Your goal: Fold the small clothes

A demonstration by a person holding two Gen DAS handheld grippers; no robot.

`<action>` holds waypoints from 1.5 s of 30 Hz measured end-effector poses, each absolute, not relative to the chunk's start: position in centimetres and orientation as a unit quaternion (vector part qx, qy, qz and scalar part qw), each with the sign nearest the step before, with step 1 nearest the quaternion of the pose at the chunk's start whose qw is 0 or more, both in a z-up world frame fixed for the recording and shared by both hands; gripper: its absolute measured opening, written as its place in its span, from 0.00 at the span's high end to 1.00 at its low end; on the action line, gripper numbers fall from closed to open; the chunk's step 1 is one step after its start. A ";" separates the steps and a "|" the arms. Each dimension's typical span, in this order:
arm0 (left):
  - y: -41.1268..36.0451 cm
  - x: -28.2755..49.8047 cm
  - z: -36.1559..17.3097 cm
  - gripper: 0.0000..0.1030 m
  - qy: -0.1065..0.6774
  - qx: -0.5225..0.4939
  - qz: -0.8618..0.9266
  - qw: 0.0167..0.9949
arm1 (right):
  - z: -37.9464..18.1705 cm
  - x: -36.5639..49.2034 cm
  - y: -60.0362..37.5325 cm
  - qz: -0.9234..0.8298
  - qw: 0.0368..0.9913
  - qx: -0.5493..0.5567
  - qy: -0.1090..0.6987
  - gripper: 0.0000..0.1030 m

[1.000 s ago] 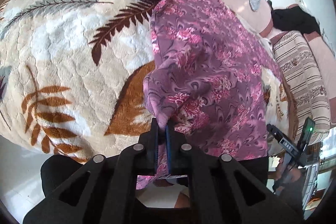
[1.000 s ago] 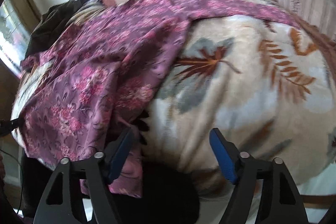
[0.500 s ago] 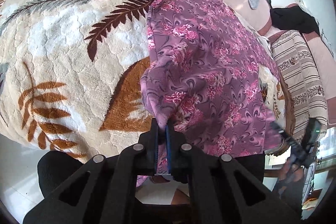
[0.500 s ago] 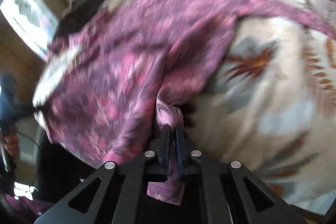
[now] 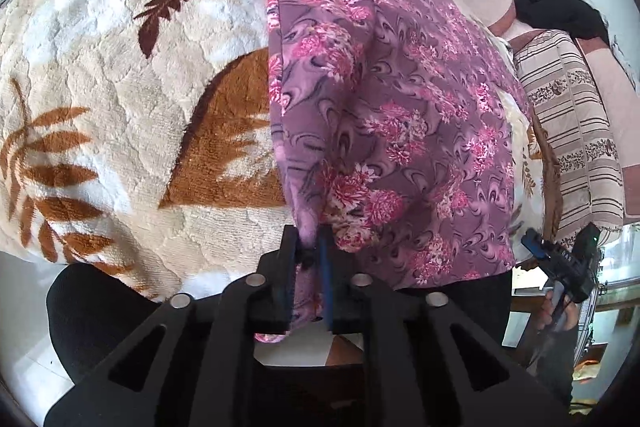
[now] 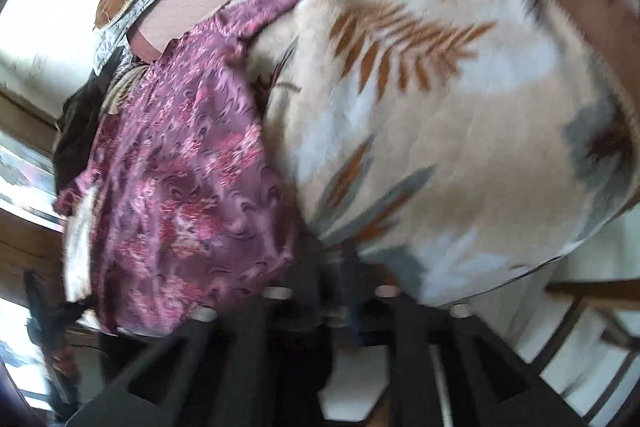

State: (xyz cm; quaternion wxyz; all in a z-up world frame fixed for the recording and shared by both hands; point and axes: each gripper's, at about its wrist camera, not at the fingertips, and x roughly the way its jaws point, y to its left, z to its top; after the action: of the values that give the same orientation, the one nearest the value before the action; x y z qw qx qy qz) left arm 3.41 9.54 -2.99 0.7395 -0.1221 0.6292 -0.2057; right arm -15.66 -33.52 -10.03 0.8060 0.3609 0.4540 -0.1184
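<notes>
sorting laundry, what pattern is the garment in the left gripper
Purple with pink flowers; the garment shows best in the left wrist view.

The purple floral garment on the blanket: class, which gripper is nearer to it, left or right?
Left. The left gripper has a fold of the purple floral garment between its opening jaws. The right gripper's jaws, also opening, look empty, just beside the cloth's edge.
</notes>
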 end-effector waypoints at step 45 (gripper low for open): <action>1.7 15.3 -0.9 0.54 0.591 -0.101 -0.172 0.782 | -7.8 3.3 -32.3 -0.073 0.880 0.216 0.416 0.76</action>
State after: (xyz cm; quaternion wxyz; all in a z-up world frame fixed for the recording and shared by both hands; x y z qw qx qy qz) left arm 15.26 1.66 -0.86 0.7819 -0.1006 0.5907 -0.1720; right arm 3.29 -32.33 -7.79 0.8802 0.2163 0.4160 -0.0732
